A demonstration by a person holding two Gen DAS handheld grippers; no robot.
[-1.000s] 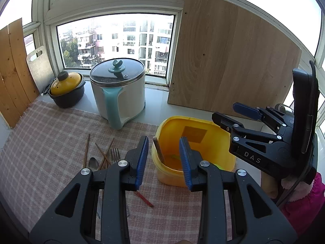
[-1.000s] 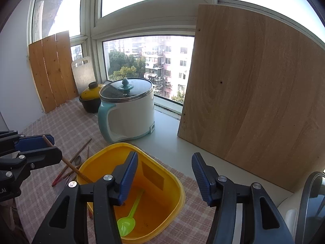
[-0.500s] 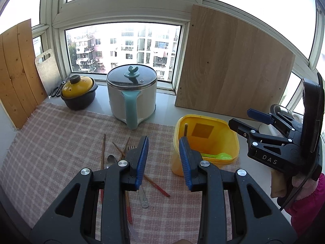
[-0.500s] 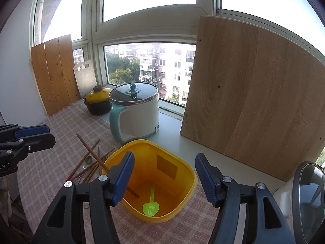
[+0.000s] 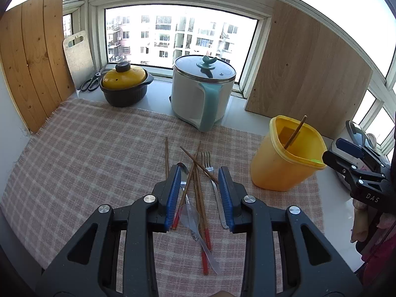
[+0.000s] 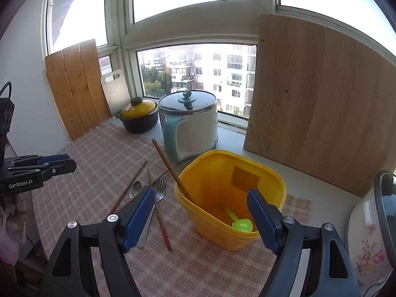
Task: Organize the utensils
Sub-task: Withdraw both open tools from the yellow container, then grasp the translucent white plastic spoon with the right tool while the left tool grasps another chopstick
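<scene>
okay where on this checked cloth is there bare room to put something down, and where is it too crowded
The left half of the checked cloth is bare, bordered by the wooden plank board, the black pot with the yellow lid and the utensil pile. It is crowded from that pile across to the yellow container, and at the back by the white cooker.

Bright daylight floods through the window (image 5: 178, 37), sharp, fisheye-curved edges.

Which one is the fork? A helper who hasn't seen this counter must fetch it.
Find the yellow tub standing on the checked cloth. Just left of it lies a loose pile of chopsticks and spoons. The fork is the pile's rightmost piece, nearest the tub: silver metal, the only one with tines, which point toward the window.
</scene>
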